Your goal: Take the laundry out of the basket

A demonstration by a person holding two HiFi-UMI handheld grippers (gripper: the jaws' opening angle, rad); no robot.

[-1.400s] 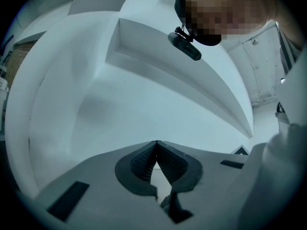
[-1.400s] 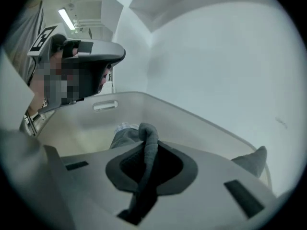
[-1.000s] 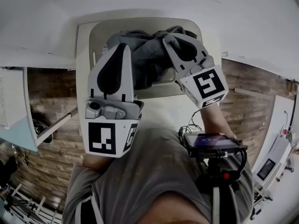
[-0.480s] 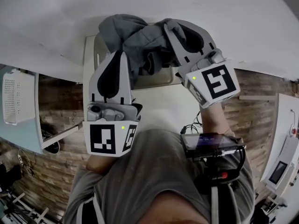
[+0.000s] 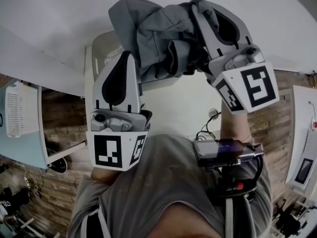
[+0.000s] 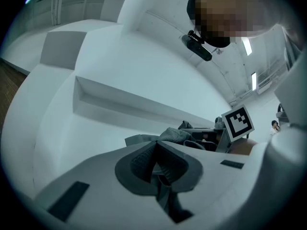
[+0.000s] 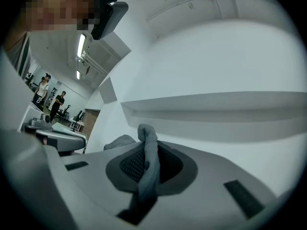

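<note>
Laundry (image 5: pixel 151 33), grey, bunched, held over basket (image 5: pixel 97 51); left tool (image 5: pixel 130 56) pinching one fold, right tool (image 5: pixel 198 8) pinching another.

Even, cool, desaturated light throughout; shadows soft. Glare from ceiling strip lights (image 7: pixel 80 46) in both gripper views. Strong fisheye bend, dark vignette at corners. Jaws near lens slightly soft

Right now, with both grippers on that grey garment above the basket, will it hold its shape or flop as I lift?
Probably floppy: the grey garment bunches in folds and sags between the left gripper and right gripper. Likely light, since thin pinched folds carry it. Slipping seems unlikely: both jaws are closed on cloth.
</note>
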